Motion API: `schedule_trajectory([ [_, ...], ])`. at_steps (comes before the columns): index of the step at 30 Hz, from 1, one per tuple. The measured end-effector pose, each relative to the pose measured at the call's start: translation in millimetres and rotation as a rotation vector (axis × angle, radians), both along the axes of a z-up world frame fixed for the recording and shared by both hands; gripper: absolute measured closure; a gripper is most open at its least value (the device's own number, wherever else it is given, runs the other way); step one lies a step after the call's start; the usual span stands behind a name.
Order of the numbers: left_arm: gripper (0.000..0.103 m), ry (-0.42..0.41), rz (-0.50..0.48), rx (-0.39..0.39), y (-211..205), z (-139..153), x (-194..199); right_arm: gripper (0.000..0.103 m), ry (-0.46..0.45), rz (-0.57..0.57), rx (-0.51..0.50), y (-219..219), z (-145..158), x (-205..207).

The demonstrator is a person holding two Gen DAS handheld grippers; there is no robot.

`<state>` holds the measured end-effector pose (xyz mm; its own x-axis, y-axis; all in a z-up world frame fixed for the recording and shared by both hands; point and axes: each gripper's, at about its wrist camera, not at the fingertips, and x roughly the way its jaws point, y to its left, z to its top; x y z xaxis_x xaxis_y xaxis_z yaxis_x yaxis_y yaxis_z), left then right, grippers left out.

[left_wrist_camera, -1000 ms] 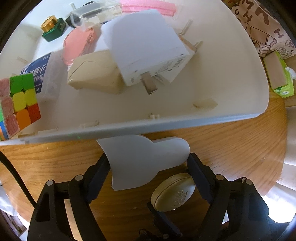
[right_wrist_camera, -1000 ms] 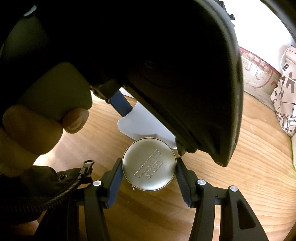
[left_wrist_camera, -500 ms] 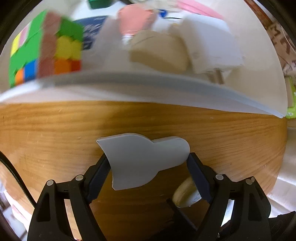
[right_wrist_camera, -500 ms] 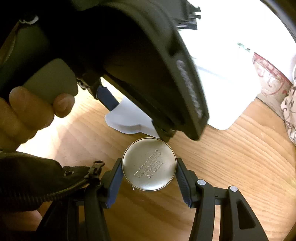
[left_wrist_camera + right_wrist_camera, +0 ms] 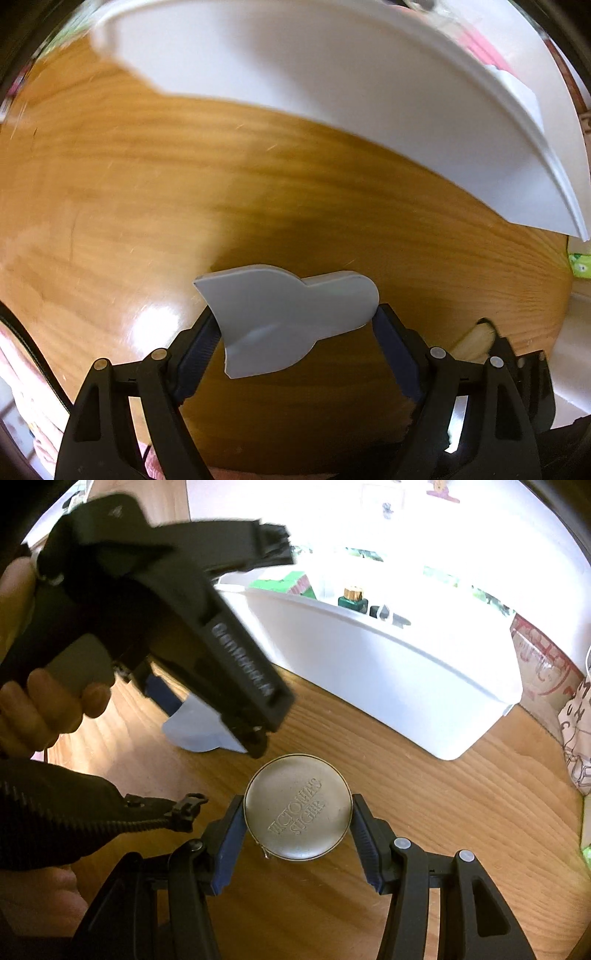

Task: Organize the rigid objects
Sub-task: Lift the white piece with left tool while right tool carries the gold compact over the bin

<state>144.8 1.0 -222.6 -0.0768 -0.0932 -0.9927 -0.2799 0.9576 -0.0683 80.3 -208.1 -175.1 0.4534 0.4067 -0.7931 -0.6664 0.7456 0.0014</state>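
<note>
Both pairs of jaws are closed on something, and we take the left wrist view first. Here the left gripper pinches a flat grey plastic piece across its width, one pad against the flared end and the other against the rounded tab. We judge this edge-to-edge hold is chosen because the piece is thin and would be hard to lift off the wooden table any other way. The piece hangs clear of the wood, with the white bin well ahead and above in the frame. The picture is blurred, so we cannot make out what lies inside the bin from here. A sliver of tan at the lower right edge is too hidden to name.

In the right wrist view, the right gripper is clamped on a round metal tin, lid facing the camera, pads set on opposite sides of the rim. That grip across the diameter looks secure for a rigid disc. This view gives what the other lacks: the bin seen from the side, its long wall standing on the table, and over the rim a green bottle with a gold cap and a green-topped block. It also shows the left gripper from outside, held in a hand, with the grey piece just beside the tin and both near the bin. We judge both items are bound for the bin.
</note>
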Motion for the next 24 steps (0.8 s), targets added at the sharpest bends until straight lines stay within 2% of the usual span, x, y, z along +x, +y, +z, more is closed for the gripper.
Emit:
schedule_trajectory([
  [6,0.019,-0.013,0.071,0.004,28,6,-25,0.048,-0.041,0.006,-0.002,12,3,-16],
  [14,0.019,-0.089,0.158,0.015,58,26,-63,0.048,-0.094,0.025,0.004,28,21,-42],
  [18,0.019,-0.123,0.192,0.016,63,35,-91,0.048,-0.12,0.038,0.003,33,32,-45],
  [24,0.019,-0.172,0.231,0.024,68,61,-100,0.048,-0.152,0.051,0.025,40,45,-43],
])
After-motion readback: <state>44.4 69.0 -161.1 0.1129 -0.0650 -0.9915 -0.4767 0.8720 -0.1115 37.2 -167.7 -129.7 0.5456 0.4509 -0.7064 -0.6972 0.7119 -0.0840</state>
